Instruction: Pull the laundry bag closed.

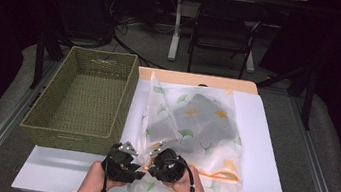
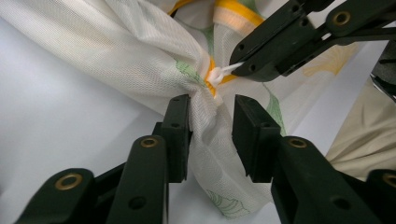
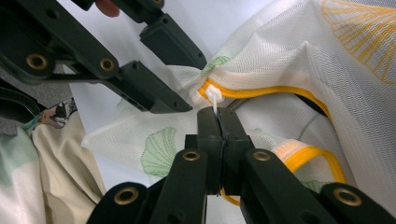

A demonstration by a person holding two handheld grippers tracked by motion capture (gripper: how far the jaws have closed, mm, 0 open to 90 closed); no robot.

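Mesh bag (image 2: 154,56), white zipper pull (image 3: 213,95), woven basket (image 1: 82,99)

White mesh laundry bag (image 1: 194,129), ginkgo-leaf print, orange zipper trim, lies flat at desk centre; white zipper pull (image 3: 213,94) at 6 o'clock corner.

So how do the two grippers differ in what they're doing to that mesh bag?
The left gripper stands open, with gathered fabric of the mesh bag loosely between its jaws. The right gripper is shut on the small white zipper pull. Both are black, hand-held, and meet at the bag's near corner.
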